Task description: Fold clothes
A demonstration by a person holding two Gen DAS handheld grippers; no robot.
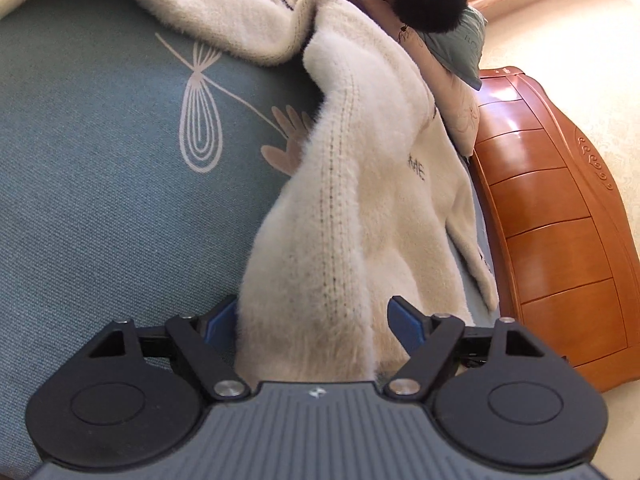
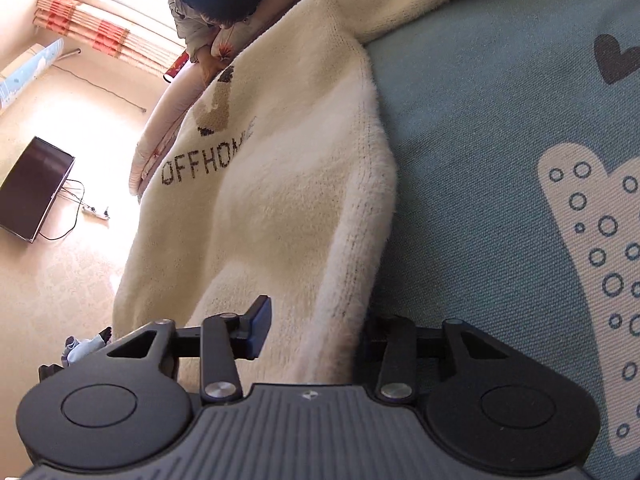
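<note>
A fluffy cream sweater (image 1: 360, 140) lies spread on a teal printed bedsheet (image 1: 100, 160). One thick fold of it rises straight into my left gripper (image 1: 312, 324). The jaws stand apart around that fold, and the right blue pad (image 1: 404, 328) sits a little clear of it. In the right wrist view the sweater (image 2: 280, 200) shows dark "OFFHOME" lettering. My right gripper (image 2: 320, 332) is closed on its near edge. Fabric fills the gap beside the left finger (image 2: 258, 328) and hides the other finger.
A person (image 1: 432, 0) lies along the far side of the bed on a pillow (image 1: 460, 48). A wooden bed board (image 1: 552, 220) runs along the right. On the floor (image 2: 60, 280) are a dark screen (image 2: 36, 188) and a power strip (image 2: 96, 212).
</note>
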